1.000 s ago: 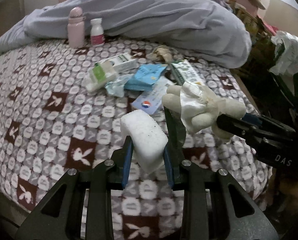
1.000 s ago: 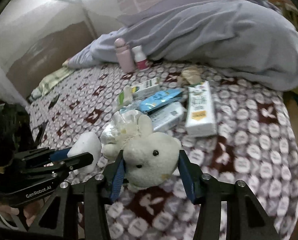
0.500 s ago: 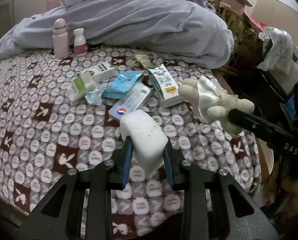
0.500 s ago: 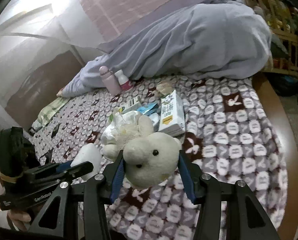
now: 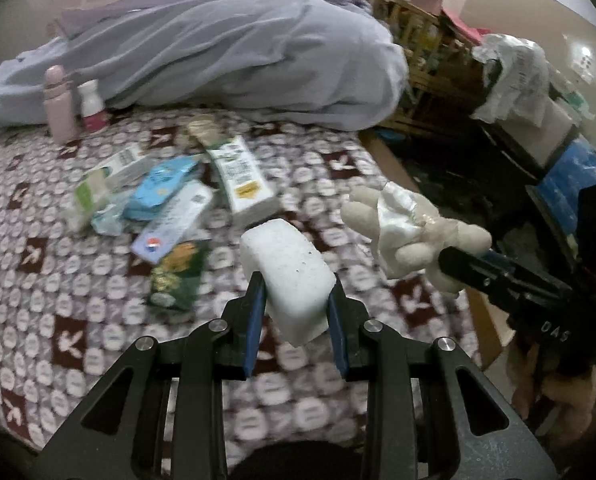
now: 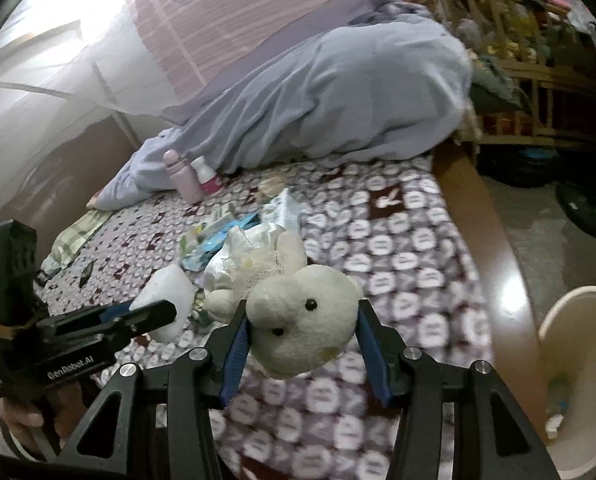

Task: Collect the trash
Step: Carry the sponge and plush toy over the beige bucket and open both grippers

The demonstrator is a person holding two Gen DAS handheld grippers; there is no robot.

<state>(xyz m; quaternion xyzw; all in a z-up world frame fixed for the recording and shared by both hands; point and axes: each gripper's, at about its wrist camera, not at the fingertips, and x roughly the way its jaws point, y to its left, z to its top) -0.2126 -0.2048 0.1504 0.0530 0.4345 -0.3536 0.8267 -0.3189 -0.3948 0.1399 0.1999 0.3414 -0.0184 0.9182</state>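
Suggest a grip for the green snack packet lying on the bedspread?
The green snack packet lies flat and apart from the pile, long axis running away from the camera. Come from above and pinch across its narrow width near the middle; the soft bedspread lets fingers sink under its edges.

We see bare patterned bedspread point(image 5: 77, 344) open below and to the left of the packet pile point(image 5: 169, 200). The rumpled grey quilt point(image 5: 225, 56) walls off the far side, with two bottles point(image 5: 59, 104) standing just before it. Off the bed's wooden edge point(image 6: 494, 240), floor lies free around the cream bin point(image 6: 578, 360); a cluttered wooden rack point(image 6: 510, 72) blocks beyond.
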